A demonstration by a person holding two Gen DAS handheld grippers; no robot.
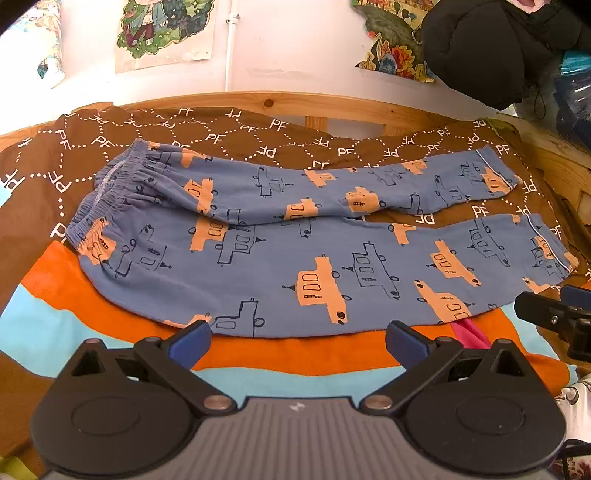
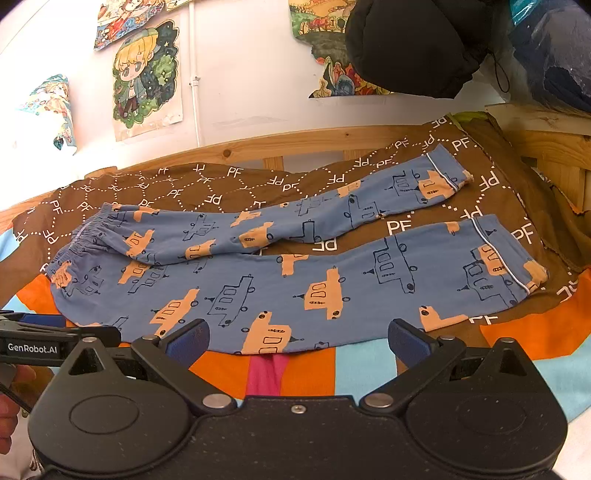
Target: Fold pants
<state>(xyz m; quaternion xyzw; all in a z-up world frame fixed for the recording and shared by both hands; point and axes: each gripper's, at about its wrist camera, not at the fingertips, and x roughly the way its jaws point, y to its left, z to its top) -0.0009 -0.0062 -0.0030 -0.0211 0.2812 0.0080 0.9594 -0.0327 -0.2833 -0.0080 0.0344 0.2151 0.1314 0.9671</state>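
At the bottom of the left wrist view the left gripper stands with its jaws spread wide and nothing between them, hovering just short of the near edge of the pants. The right gripper, at the bottom of its own view, is equally released and empty, near the same hem line.

The pants lie spread flat across the middle of each frame on the bed, over a striped orange and light blue blanket and a brown cover printed with letters. The elastic waistband sits at centre left, the two cuffs at the right, the far leg angled away from the near one.

The cloth looks thin, light and limp; it will likely sag and crease when lifted, so a pinch at the waistband and at a cuff seems the sound hold.

No containers show. Beyond, upper right, hangs a dark bundle; posters dot the wall.
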